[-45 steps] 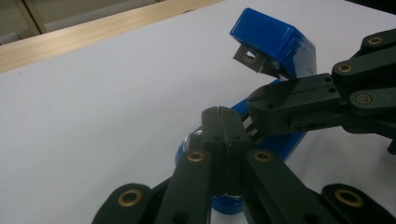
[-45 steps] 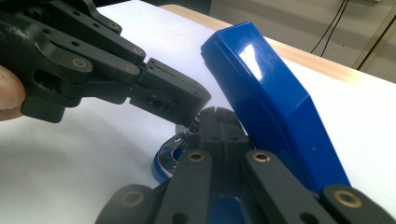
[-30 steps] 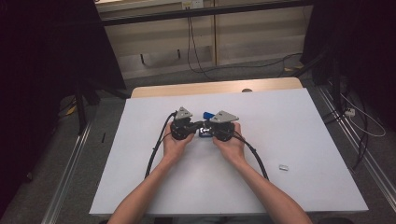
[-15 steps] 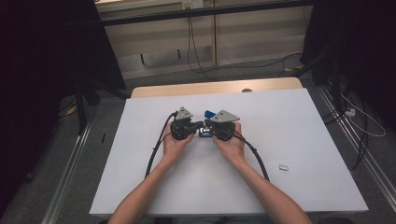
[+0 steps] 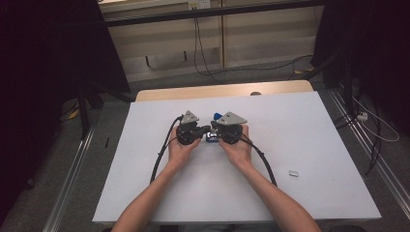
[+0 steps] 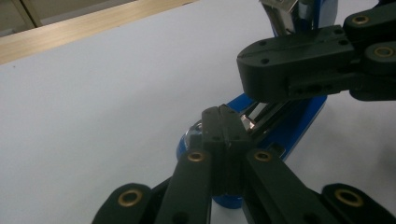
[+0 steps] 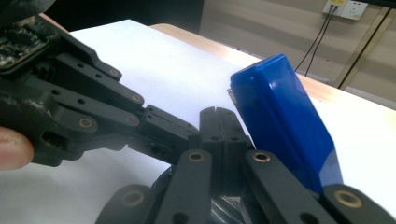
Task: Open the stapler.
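Note:
A blue stapler (image 5: 212, 138) lies mid-table with its blue top cover (image 7: 285, 112) swung up, baring the metal staple channel (image 6: 254, 120). Both grippers meet over it, each held in a hand. My left gripper (image 5: 205, 131) comes in from the left with its jaws shut, tips (image 6: 223, 125) against the channel just above the blue base (image 6: 299, 122). My right gripper (image 5: 215, 132) comes from the right, jaws shut (image 7: 223, 125), just left of the raised cover. In the left gripper view the right gripper (image 6: 261, 70) crosses above the stapler. Whether either jaw pair pinches anything is hidden.
The white table (image 5: 300, 125) has a wooden strip (image 5: 222, 91) along its far edge. A small silvery piece (image 5: 293, 173) lies to the right, near the front. Black cables (image 5: 162, 155) trail from both grippers toward the person. Beyond the table, wires run across the floor.

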Demonstrator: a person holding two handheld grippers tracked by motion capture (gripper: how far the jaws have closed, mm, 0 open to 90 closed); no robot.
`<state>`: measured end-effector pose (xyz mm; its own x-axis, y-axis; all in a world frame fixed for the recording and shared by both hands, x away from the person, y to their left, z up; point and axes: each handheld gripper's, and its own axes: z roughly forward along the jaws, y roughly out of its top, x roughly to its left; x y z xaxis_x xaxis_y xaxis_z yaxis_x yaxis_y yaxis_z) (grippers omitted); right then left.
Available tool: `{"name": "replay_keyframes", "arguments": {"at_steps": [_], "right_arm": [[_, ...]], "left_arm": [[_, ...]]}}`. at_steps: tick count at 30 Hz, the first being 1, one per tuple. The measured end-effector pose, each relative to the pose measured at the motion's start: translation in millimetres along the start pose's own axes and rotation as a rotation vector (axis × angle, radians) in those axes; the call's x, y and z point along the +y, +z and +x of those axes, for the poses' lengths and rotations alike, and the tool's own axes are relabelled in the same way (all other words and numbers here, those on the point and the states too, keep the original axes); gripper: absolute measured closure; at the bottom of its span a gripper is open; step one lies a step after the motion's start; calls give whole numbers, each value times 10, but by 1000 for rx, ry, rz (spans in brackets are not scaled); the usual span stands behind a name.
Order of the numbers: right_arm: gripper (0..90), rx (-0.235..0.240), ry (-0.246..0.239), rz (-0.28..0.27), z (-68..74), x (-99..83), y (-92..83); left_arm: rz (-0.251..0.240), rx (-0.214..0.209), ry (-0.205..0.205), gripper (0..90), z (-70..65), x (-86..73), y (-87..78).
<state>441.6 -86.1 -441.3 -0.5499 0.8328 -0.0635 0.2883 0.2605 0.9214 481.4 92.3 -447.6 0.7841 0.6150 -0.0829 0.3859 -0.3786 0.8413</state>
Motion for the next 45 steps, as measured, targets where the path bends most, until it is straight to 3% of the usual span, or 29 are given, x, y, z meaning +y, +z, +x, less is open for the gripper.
{"name": "replay_keyframes", "arguments": {"at_steps": [33,39,40,45], "right_arm": [[900,-47,9,8,-15,25,-60],[900,-56,12,3,-8,22,-61],[900,-89,19,-30,-33,28,-94],[900,-85,28,-25,-81,43,-128]], "left_arm": [[2,2,28,900,5,-1,-7],[-1,3,28,900,2,-2,-5],[-2,3,27,900,2,-2,-4],[-2,4,27,900,-2,-4,-5]]}}
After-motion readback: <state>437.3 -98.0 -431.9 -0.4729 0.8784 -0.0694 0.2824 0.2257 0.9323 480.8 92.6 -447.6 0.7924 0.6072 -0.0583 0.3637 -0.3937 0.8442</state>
